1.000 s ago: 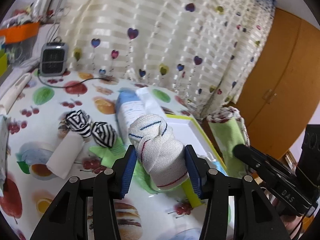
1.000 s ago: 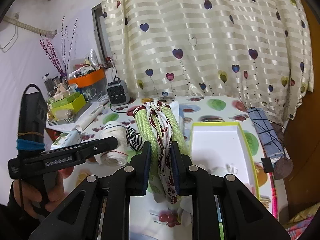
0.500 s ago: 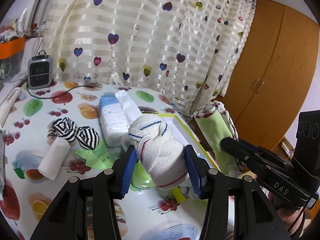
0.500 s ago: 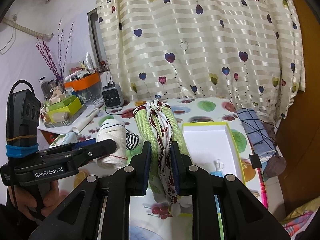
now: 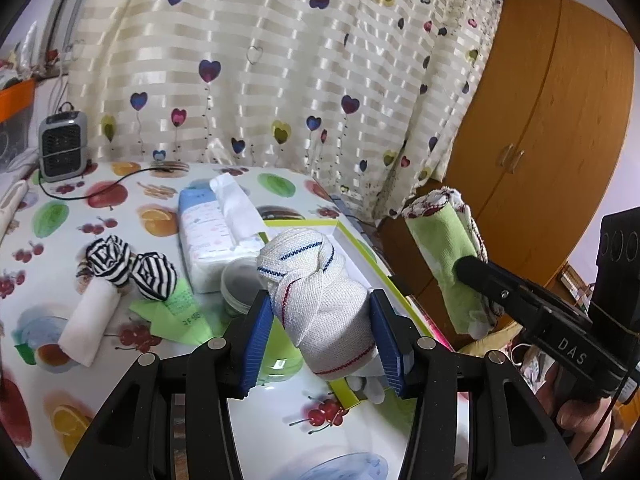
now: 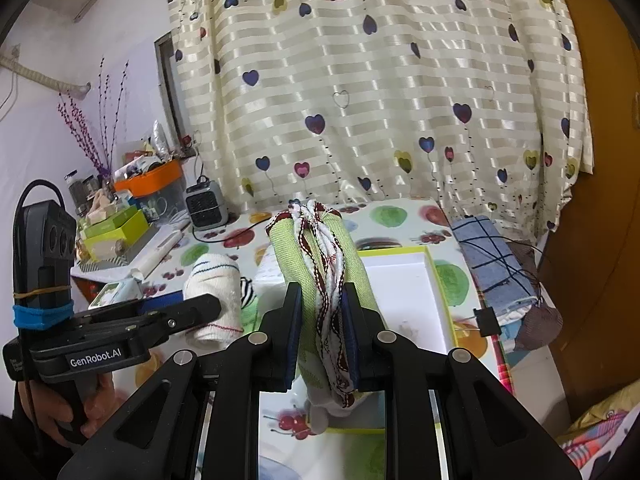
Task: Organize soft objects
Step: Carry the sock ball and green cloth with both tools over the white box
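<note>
Fruit-print table [image 5: 120, 216] now lies farther below; left gripper [image 5: 322, 334] clamps knotted white cloth [image 5: 320, 292], right gripper [image 6: 320, 332] pinches green towel [image 6: 320, 256], both lifted toward white box [image 6: 404, 280] ahead.

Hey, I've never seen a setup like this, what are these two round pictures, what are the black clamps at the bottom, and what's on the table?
There is no robot here. A person holds a hand-held clamp in each hand, and each carries a wide-angle camera looking forward along its two fingers, which makes the pictures round.

One picture comes from the left tool. It is closed on a knotted white cloth with blue and red stripes. The other comes from the right tool, closed on a rolled green towel with red-and-white trim. Each camera also catches the other tool at its edge.

On the fruit-print table lie two black-and-white striped bundles, a white roll, a tissue pack, a small grey heater and an open white box with a green rim.
</note>
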`<state>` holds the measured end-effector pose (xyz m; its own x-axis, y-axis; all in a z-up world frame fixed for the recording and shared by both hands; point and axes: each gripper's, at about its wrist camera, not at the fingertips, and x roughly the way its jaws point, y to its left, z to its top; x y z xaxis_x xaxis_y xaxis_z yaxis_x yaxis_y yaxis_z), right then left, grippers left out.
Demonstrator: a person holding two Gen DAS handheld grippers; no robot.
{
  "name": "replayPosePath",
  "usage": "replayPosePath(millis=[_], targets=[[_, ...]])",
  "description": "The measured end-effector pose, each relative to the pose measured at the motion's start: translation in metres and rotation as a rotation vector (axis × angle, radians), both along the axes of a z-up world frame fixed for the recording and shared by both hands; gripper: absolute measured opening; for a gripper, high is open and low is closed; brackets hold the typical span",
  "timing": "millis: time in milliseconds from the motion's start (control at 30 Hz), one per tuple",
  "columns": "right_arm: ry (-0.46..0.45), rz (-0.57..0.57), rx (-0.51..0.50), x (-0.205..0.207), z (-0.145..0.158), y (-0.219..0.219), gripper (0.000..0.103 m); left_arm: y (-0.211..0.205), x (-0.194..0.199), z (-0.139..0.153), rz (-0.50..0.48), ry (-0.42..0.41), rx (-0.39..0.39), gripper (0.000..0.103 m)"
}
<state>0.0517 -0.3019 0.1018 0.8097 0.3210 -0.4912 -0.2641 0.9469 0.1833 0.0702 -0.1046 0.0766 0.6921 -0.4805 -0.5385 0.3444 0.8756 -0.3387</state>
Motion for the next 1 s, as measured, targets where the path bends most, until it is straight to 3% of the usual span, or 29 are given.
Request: replayPosePath(millis=[400,1000], targets=[[0.035,-0.056,0.028,0.015,-0.014,-0.031,0.02,-0.037,0.022,-0.026,-0.089,0.08,0.044,0.048],[0.156,-0.091,0.063,0.077,-0.066,-0.064,0.02,-0.081,0.08,-0.041,-0.069,0.098,0.109,0.047]])
